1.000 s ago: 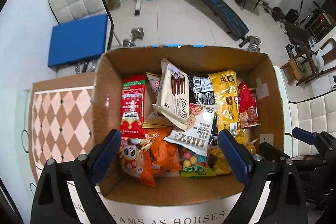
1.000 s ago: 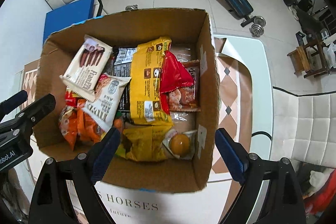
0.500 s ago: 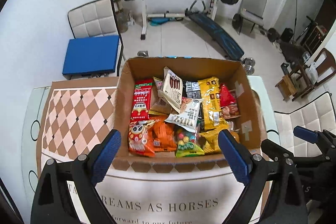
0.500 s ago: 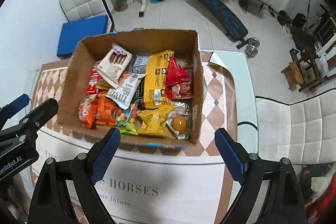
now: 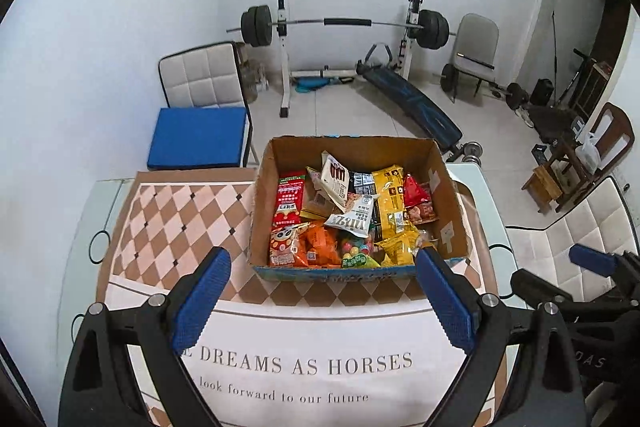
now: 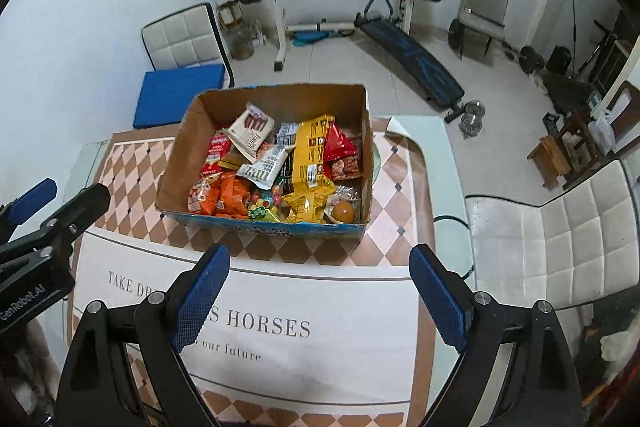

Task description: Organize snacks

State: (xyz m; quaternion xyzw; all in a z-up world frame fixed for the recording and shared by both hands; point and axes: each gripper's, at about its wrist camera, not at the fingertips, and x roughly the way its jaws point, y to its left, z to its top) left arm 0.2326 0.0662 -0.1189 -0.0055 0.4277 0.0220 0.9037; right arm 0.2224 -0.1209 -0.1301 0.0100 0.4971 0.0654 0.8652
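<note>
An open cardboard box stands on the table, full of snack packets: a red packet, a white "mizi" packet, a yellow bag and orange bags. The box also shows in the right wrist view. My left gripper is open and empty, held back from the box's near side above the table. My right gripper is open and empty, likewise back from the box. Each gripper shows at the edge of the other's view.
The box stands on a checkered table mat with a white printed panel. A chair with a blue cushion is behind the table; a white padded seat is to the right. Weight bench and barbell rack stand far back.
Both grippers have pulled back and up from directly over the box; the box now looks smaller and farther. Both stay open and empty.
</note>
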